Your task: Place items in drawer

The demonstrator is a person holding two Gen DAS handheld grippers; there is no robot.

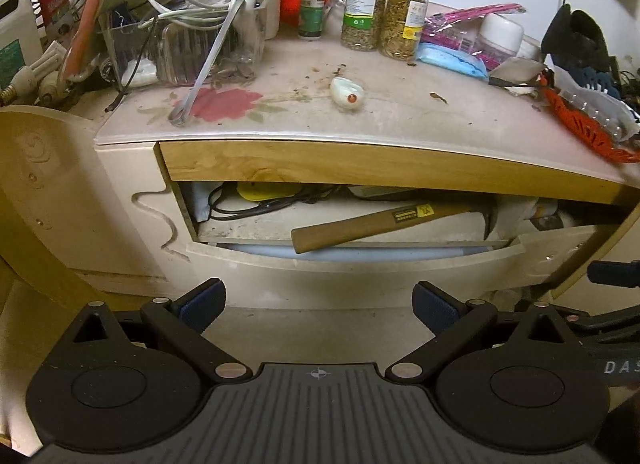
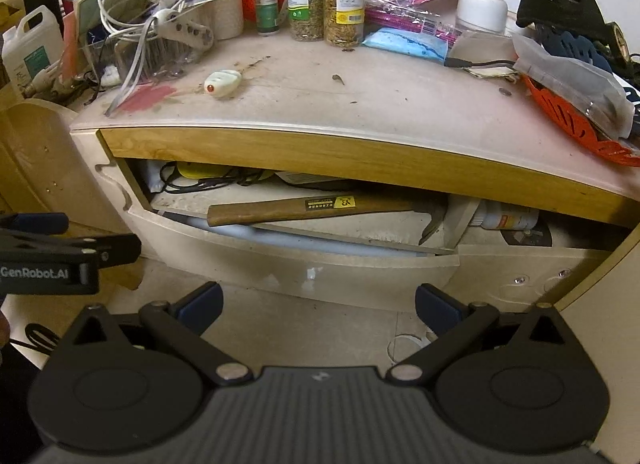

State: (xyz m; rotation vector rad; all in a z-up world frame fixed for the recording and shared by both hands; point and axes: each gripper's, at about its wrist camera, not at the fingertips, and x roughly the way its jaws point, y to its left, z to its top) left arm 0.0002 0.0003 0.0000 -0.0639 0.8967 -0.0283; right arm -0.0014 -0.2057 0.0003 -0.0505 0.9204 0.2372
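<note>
A cream drawer [image 1: 352, 268] [image 2: 304, 264] under the tabletop stands partly pulled out. Inside lie a wooden-handled hammer [image 1: 384, 224] [image 2: 304, 208], black cables and a yellow item [image 1: 264, 192]. A small white remote with a red button [image 1: 347, 93] [image 2: 222, 83] lies on the tabletop. My left gripper [image 1: 318, 308] is open and empty, in front of the drawer face. My right gripper [image 2: 318, 306] is open and empty, also in front of the drawer. The left gripper shows at the left of the right wrist view [image 2: 60, 252].
The tabletop [image 1: 400, 120] is cluttered: two jars of dried herbs [image 1: 384, 8], a clear box with white cables [image 1: 188, 36], a blue pack [image 1: 452, 58], an orange plastic piece [image 1: 588, 128], black objects at the far right [image 2: 560, 0]. A wooden chair back [image 1: 36, 192] stands left.
</note>
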